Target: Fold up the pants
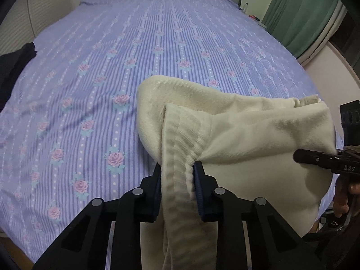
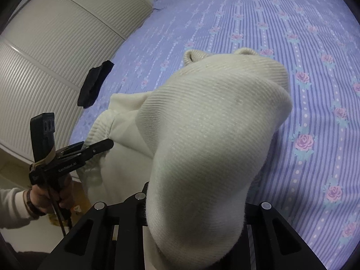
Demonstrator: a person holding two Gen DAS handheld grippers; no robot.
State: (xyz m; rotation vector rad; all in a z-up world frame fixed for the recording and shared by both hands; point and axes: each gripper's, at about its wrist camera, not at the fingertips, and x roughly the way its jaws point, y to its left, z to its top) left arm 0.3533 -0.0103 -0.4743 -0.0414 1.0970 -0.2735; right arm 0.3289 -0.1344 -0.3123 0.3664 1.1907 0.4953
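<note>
Your left gripper (image 1: 177, 168) is closed on the ribbed waistband of the cream pants (image 1: 236, 130). Both blue pads (image 1: 199, 180) press the band, which runs up between them at lower centre of the left wrist view. The rest of the pants spreads to the right of that frame, bunched in folds and lifted partly off the bed (image 1: 112, 67).

Your right gripper (image 2: 195, 193) is narrow and clamped on another part of the pants (image 2: 213, 123). In its own view the cloth billows over the fingers and hides the pads; the fabric fills the centre of the frame. From the left wrist view, the right gripper (image 1: 299, 156) enters at the right edge with its tip against the cloth.

In the right wrist view, your left hand (image 2: 48, 193) sits at lower left, holding the left gripper (image 2: 108, 145), whose tip bites the ribbed edge.

The bed carries a purple striped sheet with pink roses. A black garment (image 2: 94, 87) lies near the bed's edge at left, well apart from the pants. A ribbed white wardrobe (image 2: 56, 56) fills the upper left of the right wrist view; green curtains (image 1: 303, 11) hang at upper right of the left wrist view.
</note>
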